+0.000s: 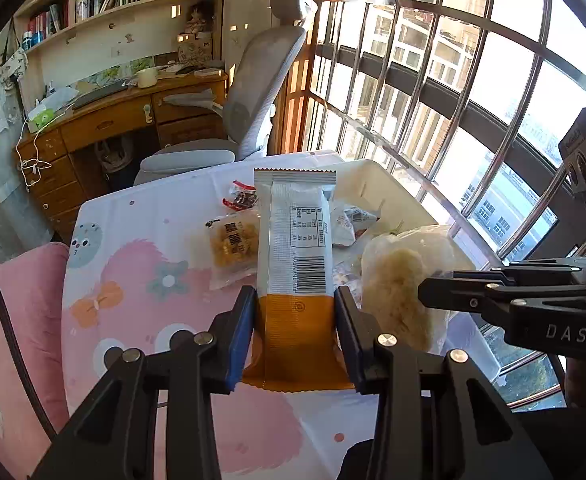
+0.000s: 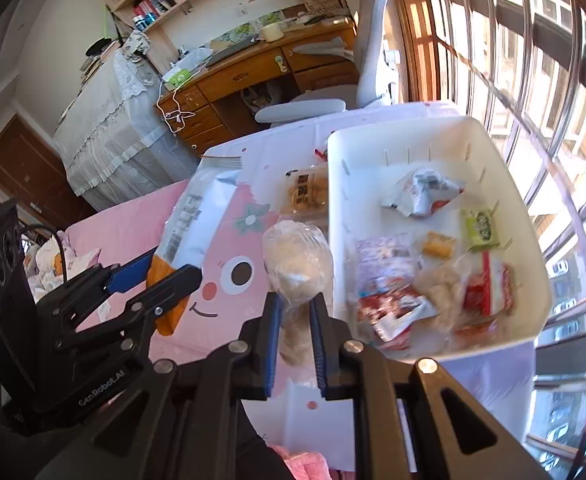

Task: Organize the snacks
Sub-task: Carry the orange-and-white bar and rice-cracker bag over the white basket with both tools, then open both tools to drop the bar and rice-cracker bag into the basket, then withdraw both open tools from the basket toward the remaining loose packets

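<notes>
My left gripper [image 1: 296,294] is shut on a long white-and-orange snack packet [image 1: 297,240], held upright above the table; it also shows in the right wrist view [image 2: 185,236]. My right gripper [image 2: 296,304] is shut on a clear-wrapped pale cake [image 2: 297,260], held just left of the white bin [image 2: 505,184]; the cake also shows in the left wrist view [image 1: 401,292]. The bin holds several small snack packs. A yellow biscuit pack [image 2: 307,194] lies on the table beside the bin, and it shows in the left wrist view [image 1: 233,246] too.
The table has a pink cartoon cloth [image 1: 133,280]. A small red-and-white snack [image 1: 241,197] lies at the far side. A grey office chair [image 1: 253,100] and wooden desk [image 1: 113,120] stand beyond. Barred windows [image 1: 453,80] run along the right. A pink cushion [image 1: 25,320] is at left.
</notes>
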Motion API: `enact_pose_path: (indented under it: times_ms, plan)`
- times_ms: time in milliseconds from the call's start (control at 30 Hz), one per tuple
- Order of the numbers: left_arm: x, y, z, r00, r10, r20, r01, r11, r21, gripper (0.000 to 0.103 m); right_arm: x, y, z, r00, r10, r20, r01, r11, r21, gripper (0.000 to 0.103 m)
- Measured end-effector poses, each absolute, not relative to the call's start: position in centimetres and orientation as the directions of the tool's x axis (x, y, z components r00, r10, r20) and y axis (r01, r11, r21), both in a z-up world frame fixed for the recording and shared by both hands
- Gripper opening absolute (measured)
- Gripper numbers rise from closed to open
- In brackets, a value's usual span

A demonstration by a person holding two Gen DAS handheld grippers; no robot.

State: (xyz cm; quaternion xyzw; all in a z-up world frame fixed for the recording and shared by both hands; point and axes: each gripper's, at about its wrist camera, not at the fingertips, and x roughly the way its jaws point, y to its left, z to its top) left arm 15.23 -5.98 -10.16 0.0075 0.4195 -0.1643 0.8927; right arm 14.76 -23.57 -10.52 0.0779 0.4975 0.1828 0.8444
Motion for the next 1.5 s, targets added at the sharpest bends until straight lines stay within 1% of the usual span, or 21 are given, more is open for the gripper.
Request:
enact_pose_path:
  times_ms: [67, 100, 233, 433, 600, 667, 733, 800, 900, 1167, 1267, 1300, 1367, 1433, 1500]
  plan:
    - [15.8, -7.6, -10.2, 0.599, -0.287, -0.747, 0.296, 0.947, -0.126, 0.038, 15.1, -24.8, -10.2, 0.443, 0.392, -0.806, -0.262, 0.917, 0.302, 0.009]
    - [16.1, -8.3, -10.2, 0.604, -0.285, -0.744, 0.293, 0.948, -0.126, 0.038, 15.2, -25.3, -10.0, 0.447, 0.396, -0.802, -0.278, 0.914, 0.296, 0.005]
    - [17.5, -11.0, -10.3, 0.616, -0.281, -0.736, 0.275, 0.952, -0.133, 0.038, 15.7, -27.0, -9.5, 0.462, 0.384, -0.800, -0.349, 0.907, 0.234, 0.002]
    - [19.9, -14.3, -10.3, 0.621, -0.263, -0.738, 0.249, 0.959, -0.133, 0.039, 16.3, -29.2, -9.3, 0.460, 0.379, -0.803, -0.411, 0.892, 0.186, 0.002]
    - [21.7, -16.0, -10.8, 0.605, -0.262, -0.752, 0.227, 0.962, -0.152, 0.041, 17.3, -31.3, -9.4, 0.463, 0.374, -0.804, -0.405, 0.896, 0.183, 0.002]
    - [22.3, -16.4, -11.4, 0.577, -0.267, -0.772, 0.212, 0.962, -0.174, 0.044, 17.7, -32.2, -9.7, 0.457, 0.371, -0.808, -0.397, 0.898, 0.188, 0.002]
    - [22.5, -16.6, -11.8, 0.562, -0.265, -0.783, 0.188, 0.964, -0.191, 0.052, 18.0, -32.8, -9.8, 0.452, 0.370, -0.812, -0.391, 0.900, 0.193, 0.002]
    - [22.6, -16.6, -12.1, 0.548, -0.262, -0.794, 0.171, 0.965, -0.200, 0.053, 18.2, -33.3, -10.0, 0.449, 0.369, -0.813, -0.386, 0.902, 0.196, 0.002]
    - [22.6, -16.2, -12.6, 0.523, -0.241, -0.817, 0.139, 0.971, -0.197, 0.057, 18.5, -33.6, -10.3, 0.440, 0.369, -0.819, -0.378, 0.903, 0.204, 0.003]
    - [21.2, -13.4, -13.1, 0.487, -0.196, -0.851, 0.047, 0.979, -0.198, 0.060, 19.0, -33.2, -11.4, 0.389, 0.389, -0.835, -0.356, 0.899, 0.253, 0.004]
    - [20.5, -11.8, -13.2, 0.479, -0.176, -0.860, 0.013, 0.981, -0.193, 0.065, 18.9, -32.6, -11.8, 0.370, 0.398, -0.840, -0.349, 0.897, 0.271, 0.008]
    - [20.2, -11.3, -13.3, 0.474, -0.166, -0.865, 0.001, 0.982, -0.189, 0.069, 18.8, -32.4, -12.0, 0.364, 0.400, -0.841, -0.345, 0.897, 0.277, 0.011]
    - [19.9, -10.2, -13.4, 0.454, -0.158, -0.877, -0.013, 0.983, -0.185, 0.070, 18.7, -32.0, -12.2, 0.351, 0.397, -0.848, -0.334, 0.899, 0.283, 0.017]
    - [19.4, -9.1, -13.2, 0.447, -0.158, -0.881, -0.023, 0.982, -0.188, 0.070, 18.5, -31.6, -12.5, 0.346, 0.391, -0.853, -0.316, 0.904, 0.287, 0.026]
    - [18.9, -8.0, -12.9, 0.447, -0.152, -0.882, -0.029, 0.983, -0.184, 0.071, 18.5, -31.2, -12.6, 0.346, 0.390, -0.854, -0.295, 0.909, 0.295, 0.032]
